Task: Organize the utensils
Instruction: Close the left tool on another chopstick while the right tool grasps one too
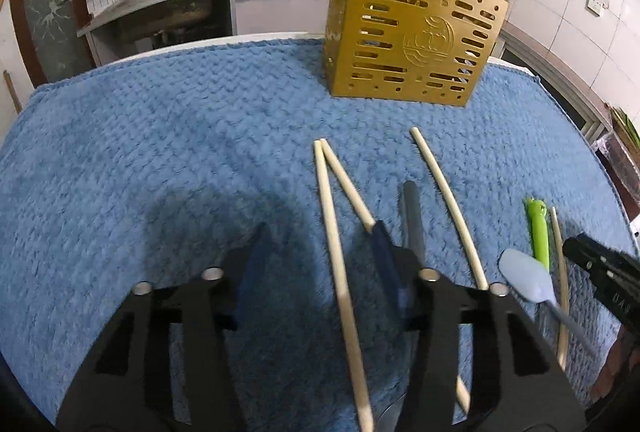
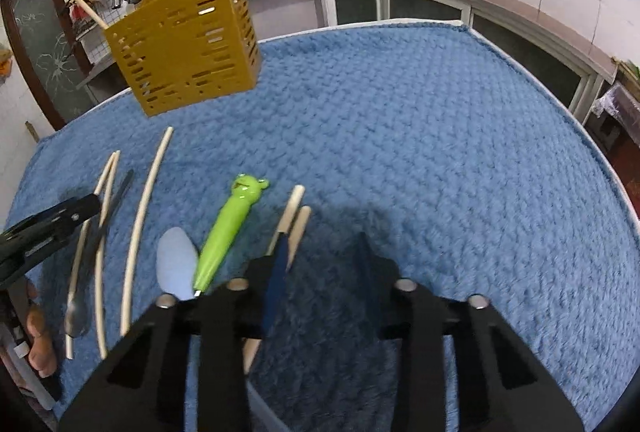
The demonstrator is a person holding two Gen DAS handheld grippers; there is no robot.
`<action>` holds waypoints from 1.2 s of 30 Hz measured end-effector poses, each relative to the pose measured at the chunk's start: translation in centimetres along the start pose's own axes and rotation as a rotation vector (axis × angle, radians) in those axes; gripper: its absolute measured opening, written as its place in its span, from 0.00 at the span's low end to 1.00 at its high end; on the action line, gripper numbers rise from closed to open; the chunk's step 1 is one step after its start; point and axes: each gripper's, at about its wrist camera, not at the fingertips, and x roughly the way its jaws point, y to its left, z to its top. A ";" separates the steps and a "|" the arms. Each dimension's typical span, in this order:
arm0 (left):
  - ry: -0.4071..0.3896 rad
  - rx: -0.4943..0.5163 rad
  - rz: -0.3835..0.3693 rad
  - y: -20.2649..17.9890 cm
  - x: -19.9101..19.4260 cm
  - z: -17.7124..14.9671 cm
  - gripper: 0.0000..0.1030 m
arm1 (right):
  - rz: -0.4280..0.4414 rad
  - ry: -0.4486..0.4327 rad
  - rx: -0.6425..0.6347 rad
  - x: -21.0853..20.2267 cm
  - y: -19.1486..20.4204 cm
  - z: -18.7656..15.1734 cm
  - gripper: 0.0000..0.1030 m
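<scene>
1. Your left gripper (image 1: 316, 264) is spread wide and holds nothing; one chopstick (image 1: 340, 272) runs lengthwise between its fingers, long axis pointing away toward the holder.
2. Your right gripper (image 2: 320, 268) is equally wide and empty, with a chopstick pair (image 2: 294, 216) just beside its left finger.
3. On the blue towel (image 2: 400, 131) I count five loose chopsticks, plus a blue spoon (image 2: 176, 264), a green-handled utensil (image 2: 228, 228) and a dark-handled one (image 1: 412, 220).
4. Farthest, the yellow holder (image 1: 404, 31) stands upright with two chopsticks inside.
</scene>
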 end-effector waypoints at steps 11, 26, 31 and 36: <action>0.031 -0.030 0.000 0.2 1.0 1.0 0.32 | -0.022 0.040 -0.036 0.6 1.8 -0.2 0.24; 0.111 0.025 0.078 -0.8 2.5 2.9 0.21 | -0.041 0.077 -0.058 1.6 2.2 1.3 0.23; 0.144 0.082 0.122 -1.6 2.8 3.3 0.11 | -0.027 0.071 -0.035 1.4 1.8 1.3 0.12; 0.174 0.029 0.063 -0.4 2.7 4.1 0.06 | 0.020 0.096 0.002 1.4 0.9 1.9 0.10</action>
